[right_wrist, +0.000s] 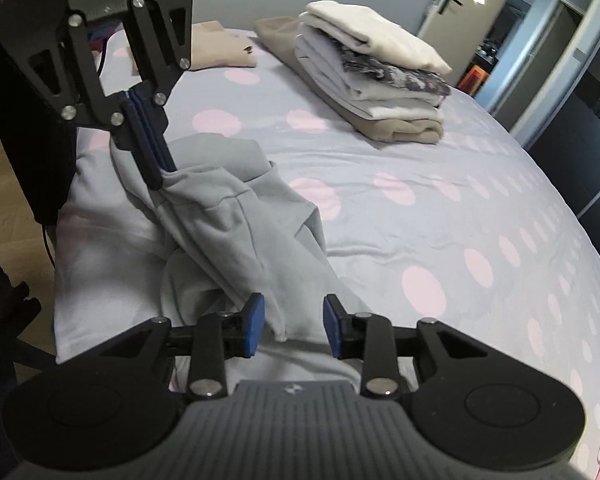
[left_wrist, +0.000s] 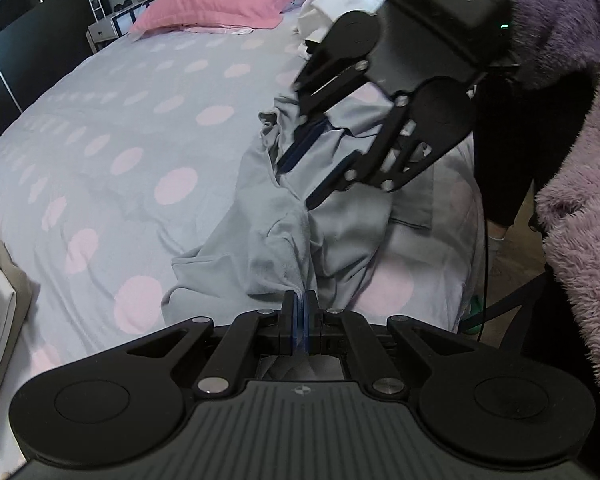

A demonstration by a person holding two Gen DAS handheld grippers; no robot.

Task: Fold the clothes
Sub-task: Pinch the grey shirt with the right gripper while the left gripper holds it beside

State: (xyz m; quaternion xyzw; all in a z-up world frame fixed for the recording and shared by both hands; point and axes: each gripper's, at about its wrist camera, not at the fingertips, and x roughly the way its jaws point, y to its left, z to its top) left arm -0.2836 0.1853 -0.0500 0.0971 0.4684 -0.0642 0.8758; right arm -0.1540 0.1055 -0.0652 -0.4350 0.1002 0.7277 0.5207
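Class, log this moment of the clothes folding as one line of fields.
left tongs: shut on grey garment | right tongs: open, garment edge between pads | bed: folded stack waiting

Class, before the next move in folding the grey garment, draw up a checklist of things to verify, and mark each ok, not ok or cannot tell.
1. Left gripper shut on the grey garment: ok.
2. Right gripper gripping cloth: not ok; its fingers stand apart, off the cloth.
3. Garment spread flat: not ok, bunched and creased.
4. Bare bedspread beside the garment: ok.
5. Folded stack away from the work: ok.
6. Which part of the garment the left gripper holds: cannot tell.
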